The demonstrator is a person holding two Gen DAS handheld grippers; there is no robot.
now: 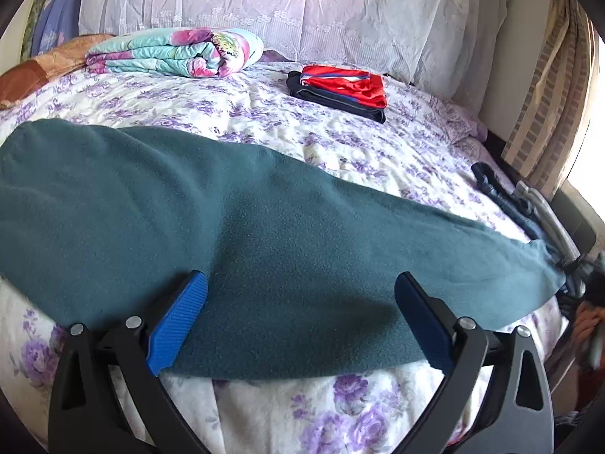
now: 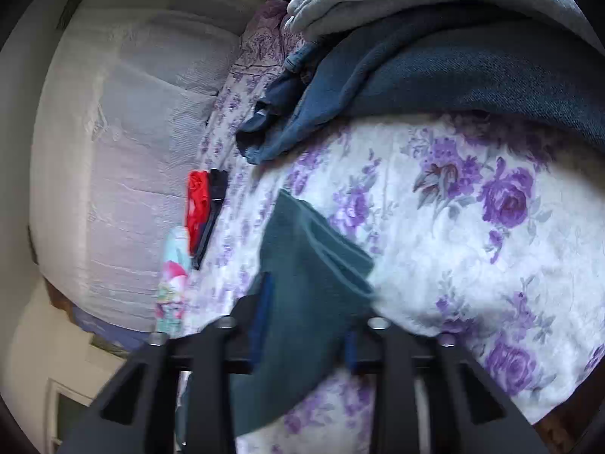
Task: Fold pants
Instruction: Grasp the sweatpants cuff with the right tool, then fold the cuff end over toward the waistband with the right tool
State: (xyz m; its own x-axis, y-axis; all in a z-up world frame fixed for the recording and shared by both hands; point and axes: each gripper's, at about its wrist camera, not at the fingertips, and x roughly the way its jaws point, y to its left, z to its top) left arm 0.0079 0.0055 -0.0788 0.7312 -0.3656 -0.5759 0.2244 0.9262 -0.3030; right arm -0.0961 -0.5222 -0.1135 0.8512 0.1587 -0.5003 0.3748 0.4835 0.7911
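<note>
Teal fleece pants (image 1: 264,208) lie stretched flat across the purple-flowered bedspread (image 1: 264,113), one leg running off to the right. My left gripper (image 1: 300,278) is open wide, its blue pads (image 1: 177,321) over the near edge of the pants, one on each side, without pinching the cloth. In the right wrist view the cuff end of the pants (image 2: 302,249) is bunched between the jaws of my right gripper (image 2: 308,314), which is shut on it just above the bedspread (image 2: 472,227). A hand (image 1: 586,321) shows at the right edge of the left wrist view.
Folded red and black garments (image 1: 340,90) (image 2: 198,204) lie near the lace-covered pillows (image 1: 302,0). A rolled floral quilt (image 1: 177,51) sits at the back left. A heap of jeans and grey clothes (image 2: 416,68) (image 1: 491,185) rests by the bed's right edge, near a curtain (image 1: 548,94).
</note>
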